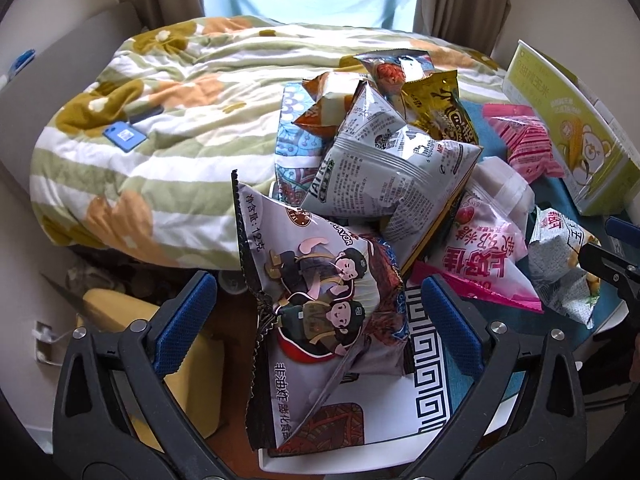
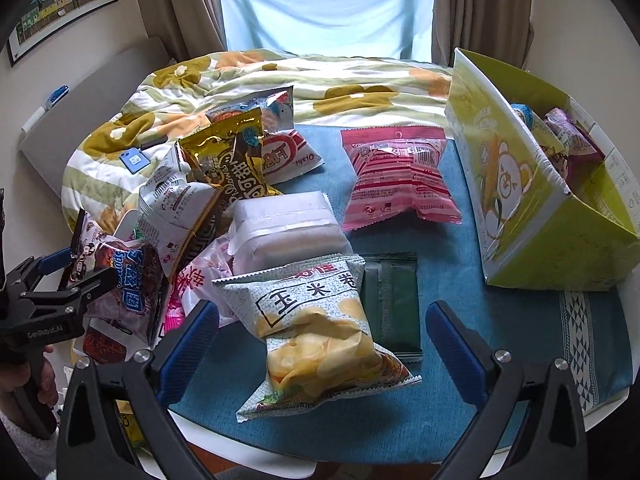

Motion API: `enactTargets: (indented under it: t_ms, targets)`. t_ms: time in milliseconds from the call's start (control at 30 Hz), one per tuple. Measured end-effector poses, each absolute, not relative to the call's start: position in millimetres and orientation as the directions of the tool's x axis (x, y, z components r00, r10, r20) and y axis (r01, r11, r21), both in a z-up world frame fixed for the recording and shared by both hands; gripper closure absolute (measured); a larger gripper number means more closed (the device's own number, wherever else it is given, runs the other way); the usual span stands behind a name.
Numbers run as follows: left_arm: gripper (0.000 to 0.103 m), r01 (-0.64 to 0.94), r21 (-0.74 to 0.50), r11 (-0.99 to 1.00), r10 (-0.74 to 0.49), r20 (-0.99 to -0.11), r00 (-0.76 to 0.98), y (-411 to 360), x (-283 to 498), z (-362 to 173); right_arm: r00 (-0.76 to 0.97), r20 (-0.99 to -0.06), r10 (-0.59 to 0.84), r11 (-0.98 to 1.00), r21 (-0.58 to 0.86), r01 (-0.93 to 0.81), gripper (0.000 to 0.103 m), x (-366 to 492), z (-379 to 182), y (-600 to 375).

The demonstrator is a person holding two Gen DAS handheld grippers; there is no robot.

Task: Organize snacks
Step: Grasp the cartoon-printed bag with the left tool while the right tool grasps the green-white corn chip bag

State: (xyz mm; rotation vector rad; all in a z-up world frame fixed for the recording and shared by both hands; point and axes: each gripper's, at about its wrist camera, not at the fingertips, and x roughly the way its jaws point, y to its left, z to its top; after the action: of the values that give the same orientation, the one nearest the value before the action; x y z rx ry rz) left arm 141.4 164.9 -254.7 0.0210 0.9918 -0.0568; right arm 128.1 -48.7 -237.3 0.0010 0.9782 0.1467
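Cartoon snack bag (image 1: 316, 304) betw. left hand-held gripper (image 1: 320, 320) fingers, prob. untouched

Each hand-held gripper (image 1: 316, 320) has black plastic arms, silver round screws and blue textured finger pads (image 1: 188, 312). The left hand-held gripper (image 2: 86, 268) bears white "GenRobot.AI" lettering; bare skin and a fuzzy pale sleeve (image 2: 24, 452) show below it

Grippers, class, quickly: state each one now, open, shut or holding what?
Left gripper: open, its blue-padded fingers either side of the grey cartoon-printed snack bag.
Right gripper: open around the pale corn-chip bag, holding nothing.
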Motion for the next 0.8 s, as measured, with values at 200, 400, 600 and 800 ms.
enactTargets:
  t_ms: [200,400,600,800]
  targets:
    - [0.031,0.087,0.017,0.996,-0.031,-0.855,0.518,157.9,143.7,-263.3,0.522,-0.845,0.114,0.988,0.039,-0.152,0.0,133.5,-252.8,-43.0]
    - [0.042,0.106,0.036,0.994,-0.024,-0.857,0.515,157.0,140.7,-260.5,0.498,-0.86,0.109,0.983,0.019,-0.184,0.0,134.7,-263.9,-41.1]
    - [0.045,0.1,0.022,0.995,-0.031,-0.865,0.5,160.4,136.7,-257.9,0.501,-0.86,0.096,0.98,-0.008,-0.201,0.0,137.6,-264.2,-41.5]
    - [0.045,0.118,0.038,0.992,-0.027,-0.863,0.505,155.0,127.2,-254.4,0.466,-0.877,0.116,0.972,0.003,-0.235,0.018,138.8,-273.0,-33.6]
